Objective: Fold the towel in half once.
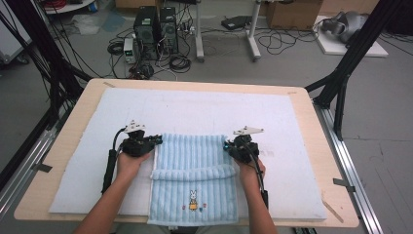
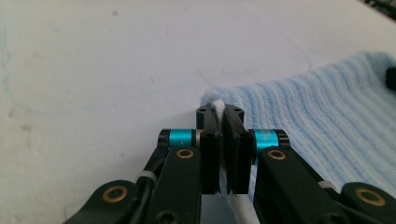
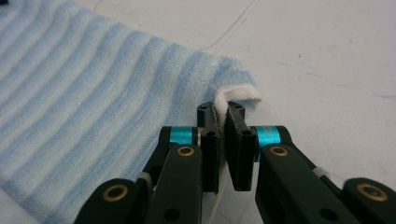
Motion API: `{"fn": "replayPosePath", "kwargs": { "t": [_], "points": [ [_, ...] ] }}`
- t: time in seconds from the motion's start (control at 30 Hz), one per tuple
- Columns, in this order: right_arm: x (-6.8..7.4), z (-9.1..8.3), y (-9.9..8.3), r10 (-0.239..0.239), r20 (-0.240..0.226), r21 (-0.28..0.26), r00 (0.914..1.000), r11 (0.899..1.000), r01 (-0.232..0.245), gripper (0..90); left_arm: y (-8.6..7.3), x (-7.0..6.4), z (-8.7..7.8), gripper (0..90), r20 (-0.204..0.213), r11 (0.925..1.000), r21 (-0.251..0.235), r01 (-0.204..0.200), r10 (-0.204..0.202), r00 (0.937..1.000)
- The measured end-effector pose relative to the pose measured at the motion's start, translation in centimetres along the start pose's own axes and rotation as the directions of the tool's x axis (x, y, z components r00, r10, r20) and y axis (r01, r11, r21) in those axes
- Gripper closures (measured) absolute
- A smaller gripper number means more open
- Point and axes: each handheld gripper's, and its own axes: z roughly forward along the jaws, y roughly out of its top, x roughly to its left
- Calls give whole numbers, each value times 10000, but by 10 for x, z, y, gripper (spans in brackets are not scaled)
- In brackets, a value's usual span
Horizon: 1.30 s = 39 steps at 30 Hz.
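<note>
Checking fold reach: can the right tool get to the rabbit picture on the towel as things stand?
Probably not yet: the right tool is shut on the towel at its far right corner. The rabbit picture lies uncovered near the person's edge, so the path looks free once it lets go.

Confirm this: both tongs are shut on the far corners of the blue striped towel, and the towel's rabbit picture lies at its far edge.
Not quite. The left tongs and right tongs are shut on the towel's far corners, but the rabbit picture lies near the near edge, by the person, as the high view shows.
</note>
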Motion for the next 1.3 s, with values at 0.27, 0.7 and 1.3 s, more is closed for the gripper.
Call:
{"fn": "replayPosePath", "kwargs": {
  "t": [0.27, 0.7, 1.3],
  "points": [
    [-6, 1, 9, -128, 173, -474, 9998, 9988, 136, 848, 9, 11, 13, 852, 49, 9996, -267, 64, -63, 10000],
    [-11, 20, 31, -57, 595, -270, 9982, 9996, 74, 848, 11, 19, 15, 854, -158, 9949, -900, 462, -478, 9987],
    [-28, 35, 24, 76, 980, 16, 9952, 10000, -78, 751, 23, 24, 44, 683, -193, 10000, -78, 5, -7, 9998]
  ]
}}
